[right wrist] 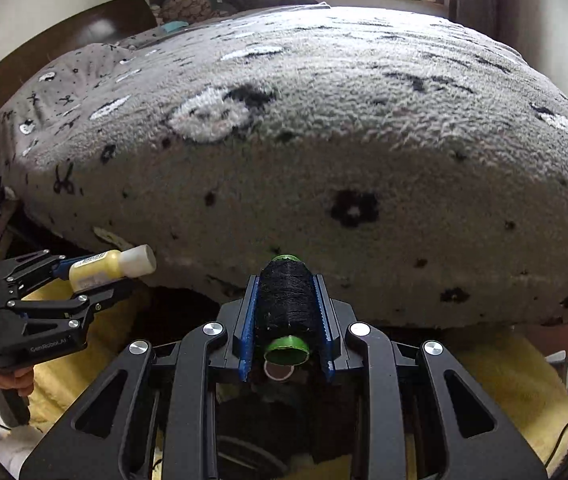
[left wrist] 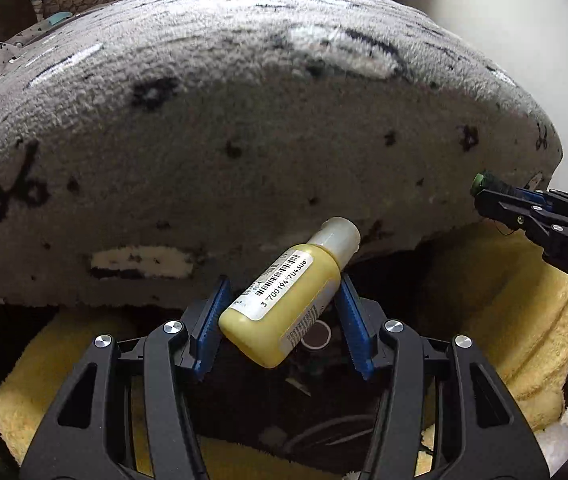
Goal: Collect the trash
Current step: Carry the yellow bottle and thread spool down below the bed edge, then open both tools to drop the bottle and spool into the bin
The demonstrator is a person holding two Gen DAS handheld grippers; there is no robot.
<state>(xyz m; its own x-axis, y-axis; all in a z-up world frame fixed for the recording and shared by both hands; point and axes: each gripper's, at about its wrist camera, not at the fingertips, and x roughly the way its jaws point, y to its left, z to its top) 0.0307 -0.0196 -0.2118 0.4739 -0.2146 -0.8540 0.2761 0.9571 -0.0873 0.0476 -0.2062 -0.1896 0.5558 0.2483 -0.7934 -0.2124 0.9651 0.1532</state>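
A bed covered by a fuzzy grey blanket (left wrist: 243, 120) with black and white patterns fills the background, yellow fleece (left wrist: 516, 320) below it. The left tool (left wrist: 281, 312) clamps a small yellow bottle (left wrist: 284, 300) between its blue pads, white cap tilted up to the right. The right tool (right wrist: 287, 316) grips a black thread spool (right wrist: 286, 300) with green ends, lying lengthwise between its pads.

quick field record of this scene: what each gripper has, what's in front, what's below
left gripper: shut on yellow bottle, white cap pointing up and right
right gripper: shut on black thread spool, green core
in front: bed under a grey patterned blanket
below: yellow rug
drop spot: no bin clearly seen
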